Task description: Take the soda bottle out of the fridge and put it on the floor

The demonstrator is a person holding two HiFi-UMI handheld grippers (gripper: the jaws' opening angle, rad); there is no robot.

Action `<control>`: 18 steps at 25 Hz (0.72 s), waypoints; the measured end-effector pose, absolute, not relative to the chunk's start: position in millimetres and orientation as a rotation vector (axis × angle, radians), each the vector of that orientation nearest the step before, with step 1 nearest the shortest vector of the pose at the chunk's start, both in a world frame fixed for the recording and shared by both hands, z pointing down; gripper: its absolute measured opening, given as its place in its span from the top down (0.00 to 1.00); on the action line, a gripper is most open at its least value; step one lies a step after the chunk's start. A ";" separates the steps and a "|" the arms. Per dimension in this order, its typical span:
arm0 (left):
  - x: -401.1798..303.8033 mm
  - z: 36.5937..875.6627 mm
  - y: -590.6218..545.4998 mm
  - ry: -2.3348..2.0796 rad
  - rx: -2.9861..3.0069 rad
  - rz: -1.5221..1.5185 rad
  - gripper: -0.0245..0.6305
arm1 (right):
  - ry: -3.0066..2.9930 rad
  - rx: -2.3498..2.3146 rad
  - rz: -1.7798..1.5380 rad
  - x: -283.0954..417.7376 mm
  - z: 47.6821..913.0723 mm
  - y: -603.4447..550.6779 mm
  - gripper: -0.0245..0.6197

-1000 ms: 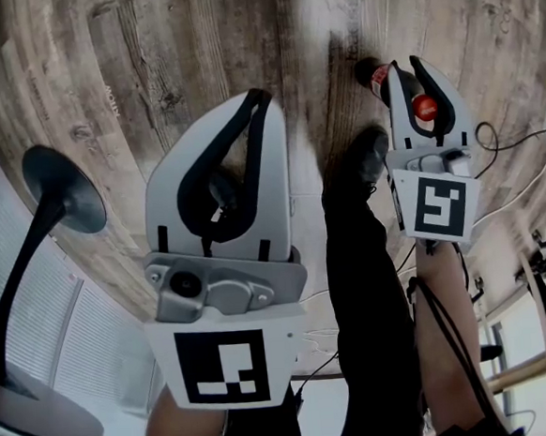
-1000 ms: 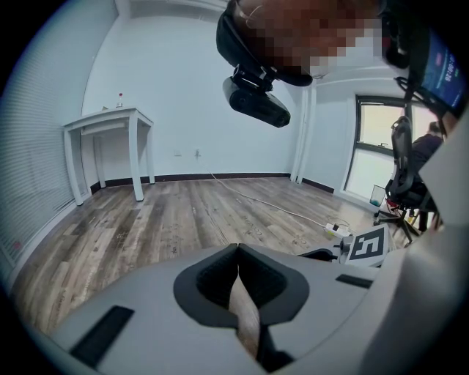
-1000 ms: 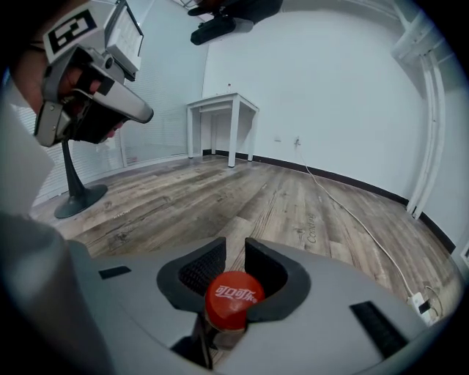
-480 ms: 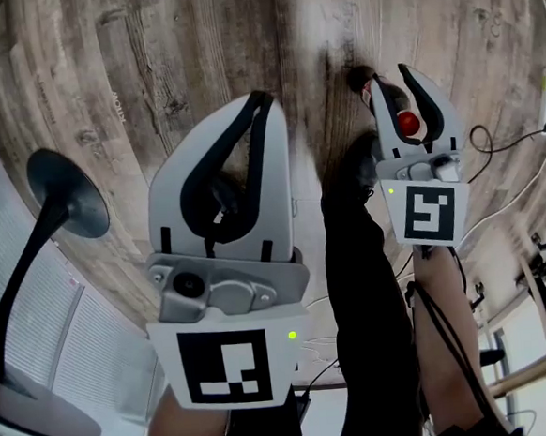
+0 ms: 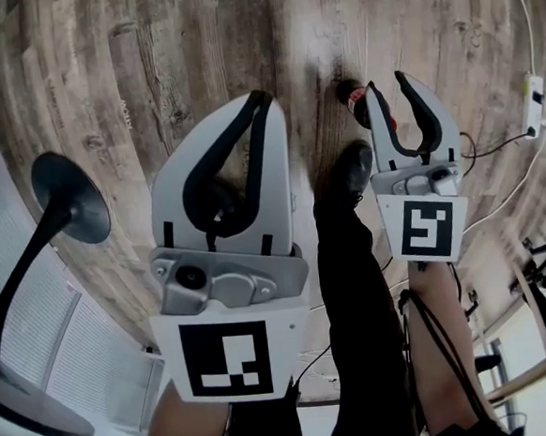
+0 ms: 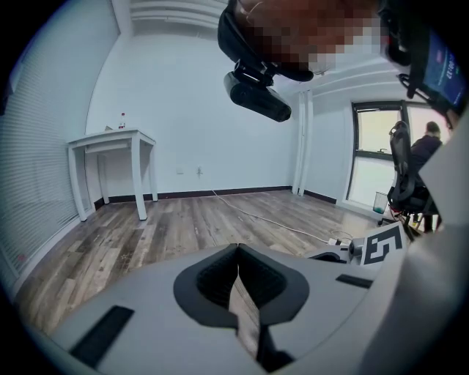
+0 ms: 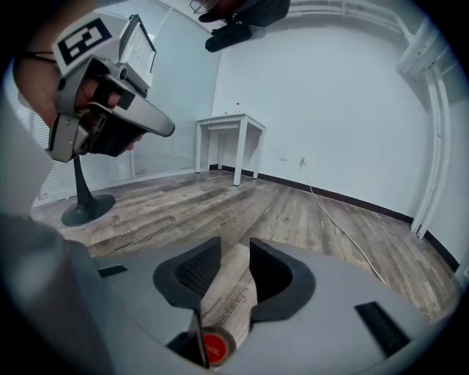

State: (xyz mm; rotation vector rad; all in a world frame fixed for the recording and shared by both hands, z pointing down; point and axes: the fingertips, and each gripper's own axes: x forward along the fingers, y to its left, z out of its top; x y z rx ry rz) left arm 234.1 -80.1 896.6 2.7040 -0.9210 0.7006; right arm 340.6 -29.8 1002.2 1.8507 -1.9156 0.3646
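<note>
The soda bottle stands upright on the wooden floor, dark with a red label. My right gripper hangs above it, and its jaws have just been opening and now stand apart. In the right gripper view the bottle's red cap shows low in the gap of the right gripper, clear of both pads. My left gripper is held at the centre-left of the head view, shut with nothing in it. In its own view the left gripper has its tips meeting.
A black pedestal stand rises at the left. A person's dark trouser leg and shoe are close beside the bottle. A power strip with cable lies at the right. A white table stands by the far wall.
The right gripper's jaws have come off the bottle and lifted above it; the red cap has slid out from between them. Both grippers have risen. The bottle stays on the floor.
</note>
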 end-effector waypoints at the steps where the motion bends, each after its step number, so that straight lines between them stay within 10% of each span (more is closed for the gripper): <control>1: 235.3 888.7 -82.1 -0.928 2.709 0.692 0.94 | -1.923 1.861 0.350 341.1 991.4 -33.7 0.75; 18: 256.9 688.1 -148.9 -1.101 2.813 0.480 0.94 | -2.002 2.092 0.082 371.8 733.2 -121.9 0.90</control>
